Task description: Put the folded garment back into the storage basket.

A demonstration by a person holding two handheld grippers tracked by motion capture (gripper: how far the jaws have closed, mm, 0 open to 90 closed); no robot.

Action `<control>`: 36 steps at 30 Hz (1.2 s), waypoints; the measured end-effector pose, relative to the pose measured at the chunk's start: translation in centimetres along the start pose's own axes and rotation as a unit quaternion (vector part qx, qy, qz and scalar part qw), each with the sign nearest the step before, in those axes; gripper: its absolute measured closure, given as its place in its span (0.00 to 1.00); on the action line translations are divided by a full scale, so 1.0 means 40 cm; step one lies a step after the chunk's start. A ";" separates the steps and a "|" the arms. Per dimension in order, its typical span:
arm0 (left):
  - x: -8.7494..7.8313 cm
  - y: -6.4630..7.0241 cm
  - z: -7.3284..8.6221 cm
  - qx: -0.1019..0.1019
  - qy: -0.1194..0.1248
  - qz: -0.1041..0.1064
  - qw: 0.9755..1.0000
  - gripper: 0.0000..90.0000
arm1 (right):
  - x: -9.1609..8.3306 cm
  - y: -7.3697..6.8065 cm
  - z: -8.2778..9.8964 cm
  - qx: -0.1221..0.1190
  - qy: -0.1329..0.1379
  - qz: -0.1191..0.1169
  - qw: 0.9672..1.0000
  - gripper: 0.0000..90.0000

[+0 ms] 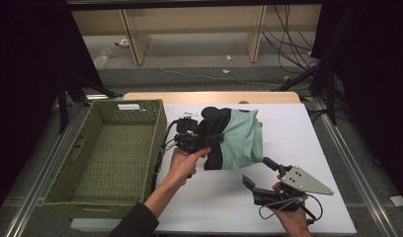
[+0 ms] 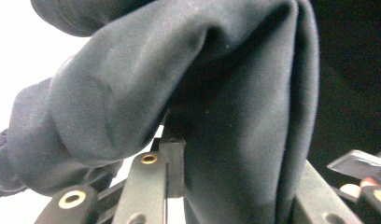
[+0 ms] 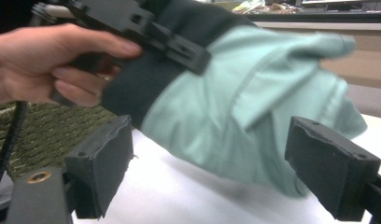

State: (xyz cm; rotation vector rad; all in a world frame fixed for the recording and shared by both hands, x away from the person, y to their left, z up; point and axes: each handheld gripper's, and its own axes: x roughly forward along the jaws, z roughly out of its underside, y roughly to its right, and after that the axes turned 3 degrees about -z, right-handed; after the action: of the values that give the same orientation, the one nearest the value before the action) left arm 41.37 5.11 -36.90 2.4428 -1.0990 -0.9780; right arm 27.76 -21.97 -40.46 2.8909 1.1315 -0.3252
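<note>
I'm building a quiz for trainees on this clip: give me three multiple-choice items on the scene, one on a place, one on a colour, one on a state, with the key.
1. Where does the woven basket stand?
A. On the left part of the table
B. On the garment
C. On the floor behind the table

2. What colours is the garment?
A. Red and white
B. Mint green and black
C. All yellow

3. How is the right gripper?
A. Shut on the garment
B. Shut on the basket
C. Open, holding nothing

Key: 1 A, the high view shows it left of the garment; 2 B, green body with black part; 3 C, the right gripper view shows its pads wide apart, the garment beyond them.
</note>
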 end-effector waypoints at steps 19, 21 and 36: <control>-0.131 -0.004 0.011 0.024 0.049 -0.001 0.999 0.75 | 0.003 0.000 0.002 0.002 -0.003 0.000 1.000 0.18; -0.145 -0.004 0.015 0.024 0.053 0.001 0.998 0.75 | 0.004 0.001 0.003 0.001 -0.003 0.001 1.000 0.18; -0.211 0.014 0.023 0.028 0.075 0.019 0.997 0.76 | 0.008 -0.001 0.004 0.000 -0.008 -0.002 1.000 0.18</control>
State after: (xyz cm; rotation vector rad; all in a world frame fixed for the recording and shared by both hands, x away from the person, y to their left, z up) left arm 36.39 11.04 -33.34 2.4835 -1.1299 -0.7500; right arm 27.94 -21.74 -40.68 2.8813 1.1346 -0.3491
